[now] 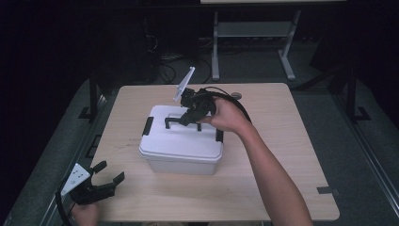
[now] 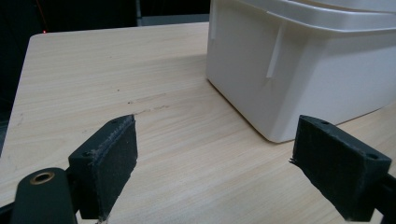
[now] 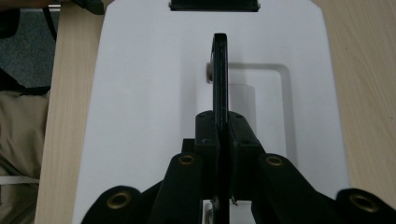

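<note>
Right hand-held gripper [image 3: 223, 140] clamped on black handle [image 3: 220, 70] of white box [image 1: 181, 141]; rigid, likely light, smooth plastic. Left hand-held gripper [image 1: 109, 172] open, idle on surface [image 1: 282, 155].

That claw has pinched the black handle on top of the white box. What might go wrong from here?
The right gripper is shut on the thin black handle, a narrow hold, so the handle might slip out when pulled. The side latch looks closed, so lifting may raise the whole white box rather than just the lid. The left gripper hangs open, apart from the box, so nothing steadies it if it swings or tips.
</note>
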`<state>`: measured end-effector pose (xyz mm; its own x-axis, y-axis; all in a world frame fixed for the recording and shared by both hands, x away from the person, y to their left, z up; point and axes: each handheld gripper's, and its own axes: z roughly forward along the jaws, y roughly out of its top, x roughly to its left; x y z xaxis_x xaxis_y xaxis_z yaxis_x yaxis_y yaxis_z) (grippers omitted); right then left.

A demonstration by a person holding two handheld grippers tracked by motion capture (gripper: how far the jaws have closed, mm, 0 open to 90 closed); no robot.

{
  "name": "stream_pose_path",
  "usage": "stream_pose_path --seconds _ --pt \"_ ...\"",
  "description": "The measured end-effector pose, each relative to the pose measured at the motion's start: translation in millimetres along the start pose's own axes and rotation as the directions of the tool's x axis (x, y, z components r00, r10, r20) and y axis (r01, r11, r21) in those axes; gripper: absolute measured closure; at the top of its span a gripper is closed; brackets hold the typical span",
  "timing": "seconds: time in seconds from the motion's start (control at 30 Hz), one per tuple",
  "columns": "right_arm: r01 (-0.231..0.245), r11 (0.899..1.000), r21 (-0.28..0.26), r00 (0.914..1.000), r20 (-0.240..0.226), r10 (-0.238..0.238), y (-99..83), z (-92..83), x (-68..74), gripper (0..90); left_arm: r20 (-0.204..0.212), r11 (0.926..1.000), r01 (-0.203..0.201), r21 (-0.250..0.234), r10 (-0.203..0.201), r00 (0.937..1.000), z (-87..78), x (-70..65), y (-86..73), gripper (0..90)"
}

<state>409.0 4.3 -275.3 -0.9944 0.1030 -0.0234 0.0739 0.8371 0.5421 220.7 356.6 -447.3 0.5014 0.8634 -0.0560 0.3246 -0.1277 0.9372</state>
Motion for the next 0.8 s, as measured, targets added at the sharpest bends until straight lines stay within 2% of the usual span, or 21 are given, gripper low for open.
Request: stream_pose_path --seconds 0.8 --pt "0.003 1.000 0.012 0.9991 -0.042 -0.002 1.6 12.9 -6.2 84.0 -0.004 1.0000 0.006 -0.001 -0.006 1.0000 -0.8 1.3 -0.4 13.0"
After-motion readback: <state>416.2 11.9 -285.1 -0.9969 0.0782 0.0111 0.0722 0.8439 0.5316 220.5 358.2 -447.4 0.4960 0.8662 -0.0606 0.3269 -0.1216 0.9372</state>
